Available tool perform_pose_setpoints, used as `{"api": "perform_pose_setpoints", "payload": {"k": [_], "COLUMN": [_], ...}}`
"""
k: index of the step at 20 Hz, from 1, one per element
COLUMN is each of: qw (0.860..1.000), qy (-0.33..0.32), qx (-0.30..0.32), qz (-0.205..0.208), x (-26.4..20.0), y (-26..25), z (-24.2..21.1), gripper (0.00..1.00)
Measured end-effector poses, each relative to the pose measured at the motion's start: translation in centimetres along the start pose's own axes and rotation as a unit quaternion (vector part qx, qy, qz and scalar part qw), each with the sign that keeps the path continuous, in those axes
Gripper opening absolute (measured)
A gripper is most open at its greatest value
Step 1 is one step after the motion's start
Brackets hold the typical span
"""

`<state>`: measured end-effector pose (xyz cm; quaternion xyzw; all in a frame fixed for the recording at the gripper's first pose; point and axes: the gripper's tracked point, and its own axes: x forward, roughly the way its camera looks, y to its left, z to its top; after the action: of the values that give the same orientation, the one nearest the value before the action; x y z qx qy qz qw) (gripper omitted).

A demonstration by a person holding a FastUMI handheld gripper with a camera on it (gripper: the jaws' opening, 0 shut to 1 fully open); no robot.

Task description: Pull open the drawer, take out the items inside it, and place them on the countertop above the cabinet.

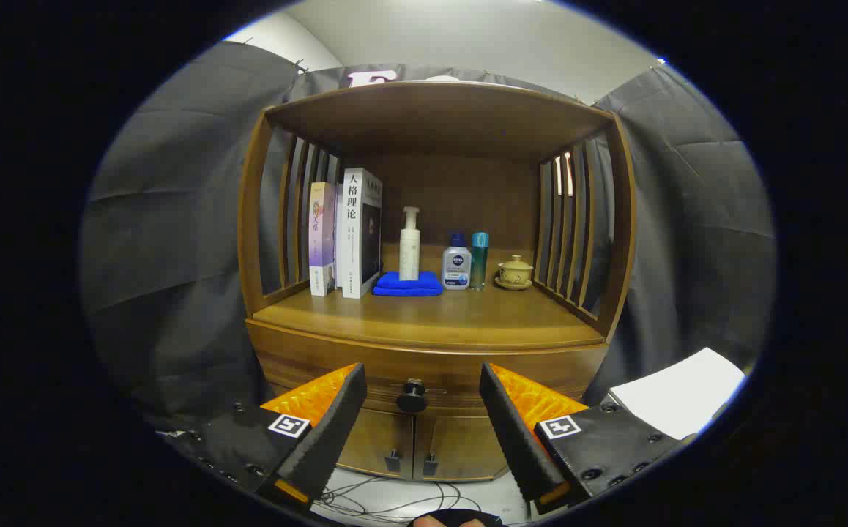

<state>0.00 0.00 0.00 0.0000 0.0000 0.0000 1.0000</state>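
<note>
Drawer (pixel 428 377) is closed, front flush under the curved front edge of the surface (pixel 431 322); its dark round knob (pixel 411 396) sits between the fingers and just beyond them, no contact. Hand-held gripper (pixel 421 419) is spread wide, holding nothing. Below the drawer, two cabinet doors (pixel 424 443) are shut. On the surface, all pushed to the back: two upright books (pixel 347 234) at the left slats, a white pump bottle (pixel 409 245) standing on a folded blue cloth (pixel 408 284), a blue-capped bottle (pixel 457 263), a teal bottle (pixel 480 260), and a lidded teacup on a saucer (pixel 515 272) near the right slats. Front half of the surface is bare wood. Cables (pixel 395 501) lie on the floor below the doors.
</note>
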Motion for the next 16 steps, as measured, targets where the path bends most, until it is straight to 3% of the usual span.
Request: {"api": "perform_pose_setpoints", "payload": {"k": [16], "qw": [0.996], "qy": [-0.085], "qx": [0.019], "qz": [-0.026], "x": [-3.6], "y": [-2.3], "z": [5.9], "gripper": [0.98]}}
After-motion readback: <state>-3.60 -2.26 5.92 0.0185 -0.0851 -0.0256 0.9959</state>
